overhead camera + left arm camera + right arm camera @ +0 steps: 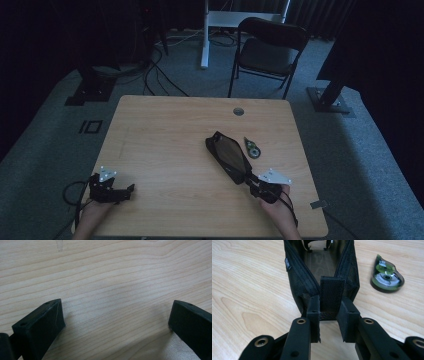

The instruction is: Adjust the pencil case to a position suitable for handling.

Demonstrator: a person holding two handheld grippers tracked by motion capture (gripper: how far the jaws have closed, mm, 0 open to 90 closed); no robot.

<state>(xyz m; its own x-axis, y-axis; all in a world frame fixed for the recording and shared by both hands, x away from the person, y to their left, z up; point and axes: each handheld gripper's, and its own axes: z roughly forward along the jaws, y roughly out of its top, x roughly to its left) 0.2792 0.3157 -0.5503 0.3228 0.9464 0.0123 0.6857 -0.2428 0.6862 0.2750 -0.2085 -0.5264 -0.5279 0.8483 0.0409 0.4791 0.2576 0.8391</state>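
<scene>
A: Near edge first. Left gripper [131, 188] sits low over the bare wooden table [165, 150] at its front left corner, held in the person's left hand [92, 212]. In the left gripper view its jaws stand wide apart, with wood grain between them and nothing held.

B: And the right side?

A: Right gripper [248, 179] is at the front right, in the right hand [277, 207]. In the right gripper view its jaws are drawn in on the webbing tab [332, 293] at the near end of the black mesh pencil case [322, 267]. Tab is pinched between the pads.

B: State of the case?

A: Unzipped, mouth open upward, table visible through the mesh bottom. In the high view it lies diagonally on the right half of the table, running from the gripper up and to the left.

B: Anything beside it?

A: A green correction tape dispenser [252, 147] lies flat just to the right of the case, apart from it.

B: Farther out?

A: Round cable grommet [238, 111] near the far edge. Beyond the table, a black folding chair [267, 50] on grey carpet.
</scene>
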